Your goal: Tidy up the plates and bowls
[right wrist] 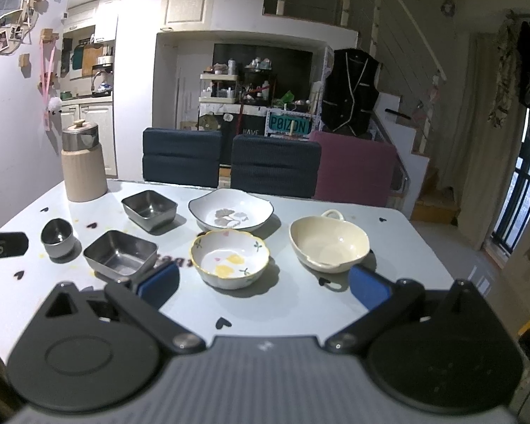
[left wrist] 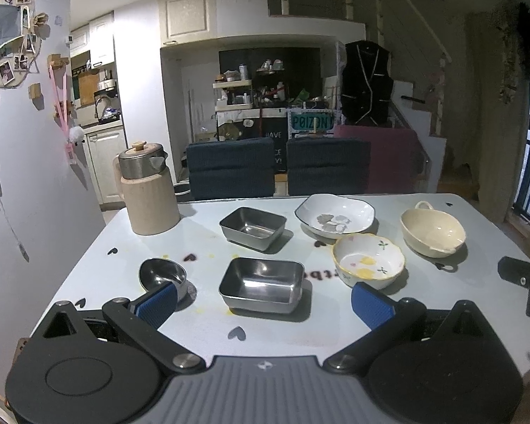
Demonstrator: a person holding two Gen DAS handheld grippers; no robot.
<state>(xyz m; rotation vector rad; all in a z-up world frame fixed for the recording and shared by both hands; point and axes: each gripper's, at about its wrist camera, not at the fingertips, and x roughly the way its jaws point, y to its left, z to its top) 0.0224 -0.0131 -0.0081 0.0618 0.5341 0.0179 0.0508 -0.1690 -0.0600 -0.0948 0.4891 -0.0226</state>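
**Both grippers wide, nothing held**

Fingers on my left gripper (left wrist: 265, 304) and right gripper (right wrist: 263, 284) are spread wide and empty above the surface (left wrist: 282, 335). Directly ahead of the left sits a steel tray (left wrist: 261, 284), long axis crosswise; the flowered bowl (right wrist: 229, 258) lies dead ahead of the right. Only the right view shows the steel cup (right wrist: 58, 238) unobstructed.

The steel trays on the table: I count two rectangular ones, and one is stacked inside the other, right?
Not stacked. There are two rectangular steel trays, but they sit apart on the table, one nearer the gripper and the other behind it, with bare tabletop between them. The left wrist view shows the gap clearly.
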